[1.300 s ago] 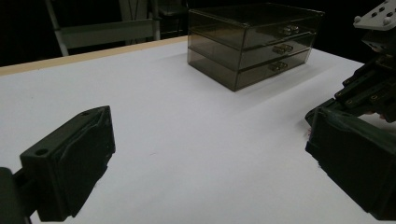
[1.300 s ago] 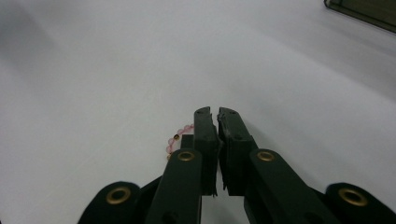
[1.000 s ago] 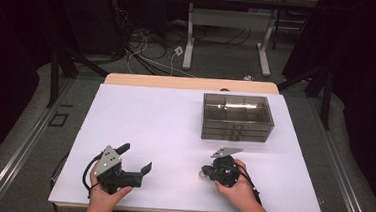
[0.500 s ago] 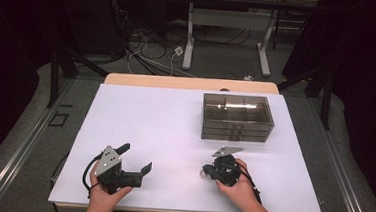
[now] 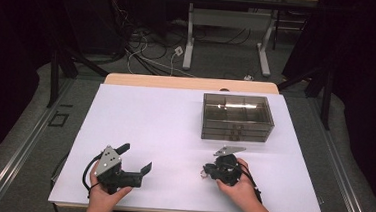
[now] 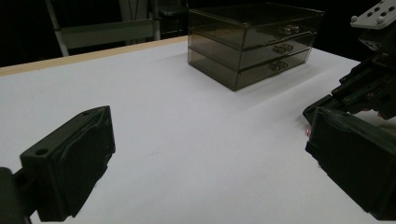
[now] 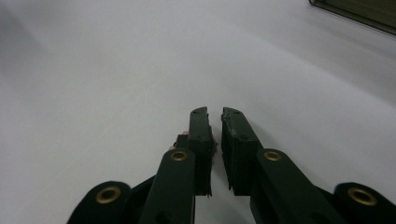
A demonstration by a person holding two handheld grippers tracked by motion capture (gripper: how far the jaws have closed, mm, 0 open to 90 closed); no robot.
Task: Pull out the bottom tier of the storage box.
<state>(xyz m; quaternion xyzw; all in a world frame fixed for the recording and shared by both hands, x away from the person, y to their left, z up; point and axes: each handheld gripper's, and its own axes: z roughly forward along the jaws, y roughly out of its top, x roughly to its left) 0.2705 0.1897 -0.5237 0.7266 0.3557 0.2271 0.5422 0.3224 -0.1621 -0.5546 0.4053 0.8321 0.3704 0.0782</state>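
Smoky 3-drawer box (image 5: 237, 117) — drawers shut

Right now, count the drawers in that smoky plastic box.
3, stacked in the box: top drawer, middle drawer, bottom drawer, each with a small front handle.

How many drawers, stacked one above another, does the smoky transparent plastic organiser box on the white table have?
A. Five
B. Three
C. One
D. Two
B: in the left gripper view the smoky transparent plastic organiser box shows three drawer fronts stacked one above another, each with its own small handle.
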